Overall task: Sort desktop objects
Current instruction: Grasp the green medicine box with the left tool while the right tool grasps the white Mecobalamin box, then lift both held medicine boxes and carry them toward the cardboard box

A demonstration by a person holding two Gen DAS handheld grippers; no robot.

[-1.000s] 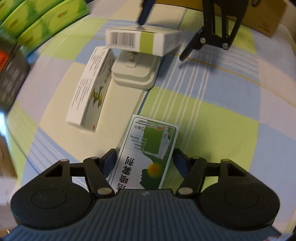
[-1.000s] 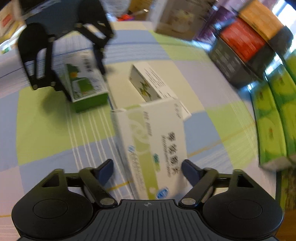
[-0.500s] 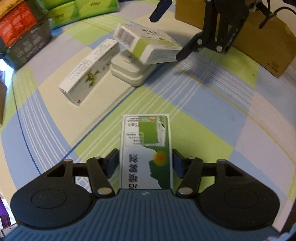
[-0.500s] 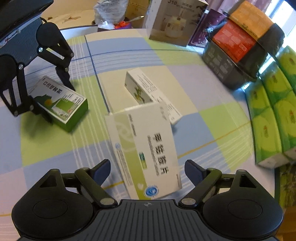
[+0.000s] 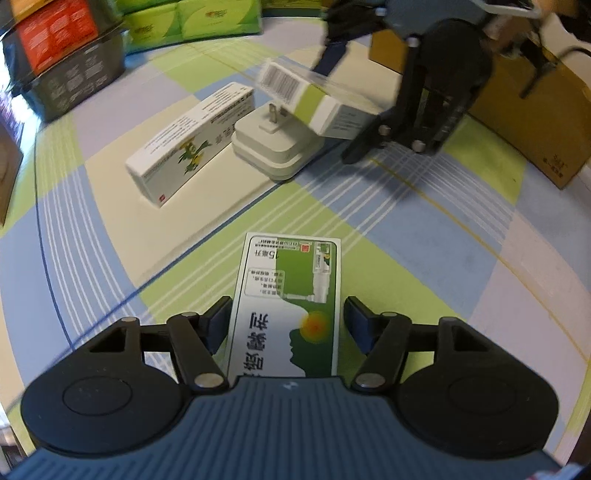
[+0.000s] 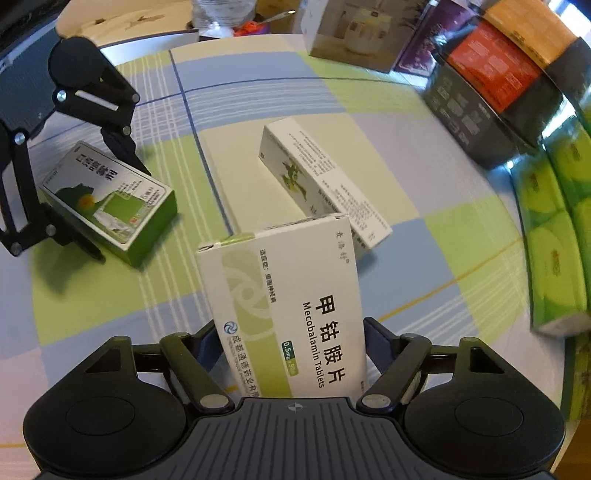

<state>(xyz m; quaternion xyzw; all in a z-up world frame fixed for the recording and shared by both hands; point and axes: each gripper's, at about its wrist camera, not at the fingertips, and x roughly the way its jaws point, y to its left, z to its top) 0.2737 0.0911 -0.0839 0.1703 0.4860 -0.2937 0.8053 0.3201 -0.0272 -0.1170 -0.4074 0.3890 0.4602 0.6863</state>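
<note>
My left gripper (image 5: 286, 321) is shut on a green and white medicine box (image 5: 291, 302) that rests low on the checked tablecloth; the right wrist view shows the same gripper (image 6: 122, 214) and box (image 6: 107, 199) at the left. My right gripper (image 6: 291, 339) is shut on a white and light-green Mecobalamin tablet box (image 6: 295, 306). In the left wrist view that gripper (image 5: 347, 103) holds the box (image 5: 310, 99) tilted in the air over a white power adapter (image 5: 273, 147). A long white box with a yellow flower (image 5: 192, 147) (image 6: 321, 184) lies beside the adapter.
Green tissue packs (image 5: 192, 18) (image 6: 554, 240) line one table edge. A dark tin topped with red and orange boxes (image 5: 66, 55) (image 6: 491, 92) stands beside them. A brown cardboard box (image 5: 528, 122) stands behind the right gripper, and an appliance carton (image 6: 351, 33) at the far side.
The left fingers closed in on the green box, which turned from skewed to straight between them. The right gripper's tablet box now sits straighter in its fingers and higher over the adapter.
</note>
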